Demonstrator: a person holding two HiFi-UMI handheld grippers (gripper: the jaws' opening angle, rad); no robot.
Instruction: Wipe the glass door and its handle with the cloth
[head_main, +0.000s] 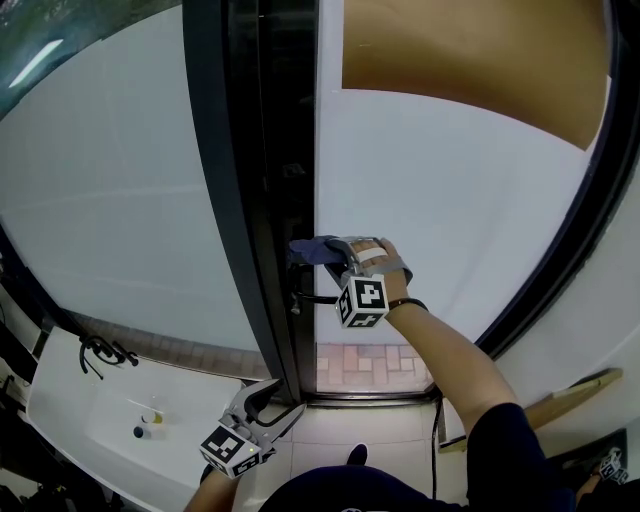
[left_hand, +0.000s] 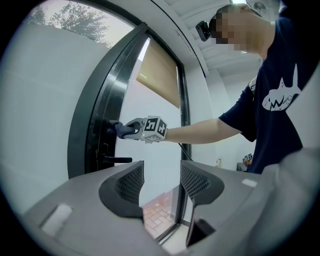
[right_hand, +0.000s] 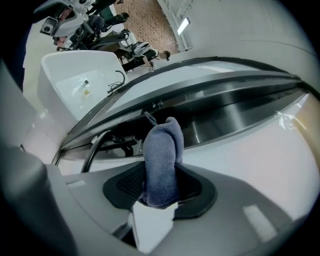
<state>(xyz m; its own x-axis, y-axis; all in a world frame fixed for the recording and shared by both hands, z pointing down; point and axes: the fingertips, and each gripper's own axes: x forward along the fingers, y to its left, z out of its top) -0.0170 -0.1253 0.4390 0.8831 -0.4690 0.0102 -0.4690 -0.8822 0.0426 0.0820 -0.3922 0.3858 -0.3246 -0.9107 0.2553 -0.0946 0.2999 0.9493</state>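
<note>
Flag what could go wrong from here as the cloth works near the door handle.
1. The cloth sticks out of the right gripper as a narrow wad; snagging on the handle just below could tug it loose.
2. The left gripper hangs open and empty, low down, so nothing steadies the glass door; pressure might swing it.

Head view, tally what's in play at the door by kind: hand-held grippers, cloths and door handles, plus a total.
Hand-held grippers: 2, the left hand-held gripper open and empty, the right hand-held gripper shut on the cloth
Blue cloth: 1
Black door handle: 1
Total: 4
</note>
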